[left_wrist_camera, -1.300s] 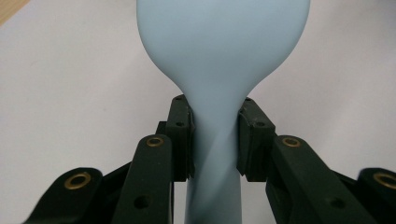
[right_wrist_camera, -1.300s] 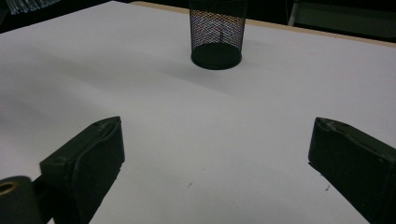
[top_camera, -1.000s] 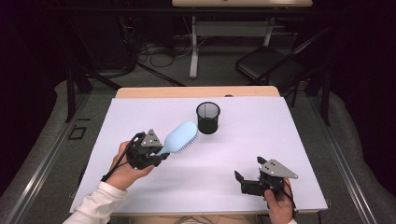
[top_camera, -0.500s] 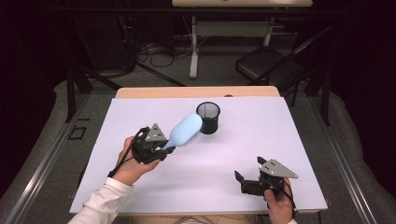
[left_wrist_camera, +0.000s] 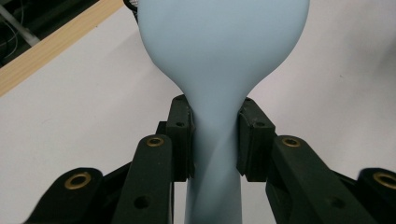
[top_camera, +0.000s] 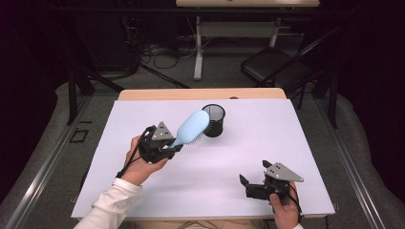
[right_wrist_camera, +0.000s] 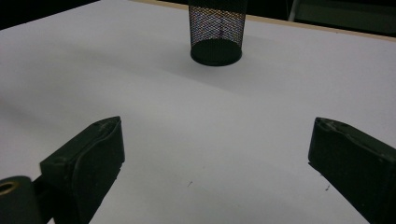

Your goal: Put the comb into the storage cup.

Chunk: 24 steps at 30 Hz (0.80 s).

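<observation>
Left gripper (top_camera: 177,143) clamped the pale blue hairbrush (top_camera: 192,127) by its neck, head raised just beside the black mesh cup (top_camera: 213,120) at 12 o'clock on the table (top_camera: 296,143). Bristles showed from the high view; the left gripper view gave the smooth back and pads (left_wrist_camera: 181,137) pressing. Right gripper (top_camera: 249,185) at 5 o'clock stood wide apart, holding nothing; no legible writing.

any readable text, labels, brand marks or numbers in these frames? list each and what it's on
None readable.
Light blue hairbrush: plain back and handle, no brand or marking.
Black mesh cup: no label.
White table cover: blank.
Left gripper and right gripper: black jaws show screws, no lettering.
Grey plates on the grippers in the high view: no lettering that can be made out.
</observation>
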Each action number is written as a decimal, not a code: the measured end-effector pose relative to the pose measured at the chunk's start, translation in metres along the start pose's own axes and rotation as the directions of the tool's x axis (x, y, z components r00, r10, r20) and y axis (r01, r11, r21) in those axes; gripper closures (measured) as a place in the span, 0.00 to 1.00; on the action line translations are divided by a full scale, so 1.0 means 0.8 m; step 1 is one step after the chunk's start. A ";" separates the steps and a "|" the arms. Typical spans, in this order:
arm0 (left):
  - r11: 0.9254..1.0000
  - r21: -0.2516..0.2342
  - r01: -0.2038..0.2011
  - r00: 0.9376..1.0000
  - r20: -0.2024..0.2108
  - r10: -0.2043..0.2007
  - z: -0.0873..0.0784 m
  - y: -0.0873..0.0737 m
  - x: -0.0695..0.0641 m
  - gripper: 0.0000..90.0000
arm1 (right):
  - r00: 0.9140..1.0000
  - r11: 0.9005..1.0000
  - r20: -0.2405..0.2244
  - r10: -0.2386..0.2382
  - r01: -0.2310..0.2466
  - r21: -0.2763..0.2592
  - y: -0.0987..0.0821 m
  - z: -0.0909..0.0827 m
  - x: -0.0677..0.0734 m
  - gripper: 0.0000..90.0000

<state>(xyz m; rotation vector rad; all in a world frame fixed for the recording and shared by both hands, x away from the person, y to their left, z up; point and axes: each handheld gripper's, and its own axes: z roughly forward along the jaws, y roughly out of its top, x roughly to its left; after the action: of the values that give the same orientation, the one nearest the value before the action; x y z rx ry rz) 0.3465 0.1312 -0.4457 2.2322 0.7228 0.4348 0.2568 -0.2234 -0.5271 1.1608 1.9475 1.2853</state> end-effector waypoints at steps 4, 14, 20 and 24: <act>1.000 -0.013 0.001 1.000 -0.003 -0.001 0.003 0.004 -0.001 0.78 | 1.000 1.000 0.001 0.002 -0.002 0.001 0.000 0.000 0.000 0.04; 0.999 -0.033 0.007 1.000 0.000 -0.007 0.014 0.013 -0.004 0.78 | 1.000 1.000 0.004 -0.002 0.002 0.008 0.001 -0.001 -0.001 0.04; 0.999 -0.051 0.004 1.000 0.007 -0.004 0.020 0.022 -0.010 0.78 | 1.000 1.000 0.013 0.007 -0.007 -0.004 0.001 -0.004 -0.003 0.04; 0.998 -0.059 0.002 1.000 0.012 -0.001 0.023 0.026 -0.013 0.78 | 1.000 1.000 0.011 0.004 -0.004 0.003 0.001 -0.005 -0.003 0.04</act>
<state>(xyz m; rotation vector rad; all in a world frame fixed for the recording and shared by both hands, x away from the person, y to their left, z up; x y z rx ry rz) 0.3552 0.1033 -0.4437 2.1769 0.6963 0.4366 0.2552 -0.2269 -0.5246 1.1710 1.9407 1.2761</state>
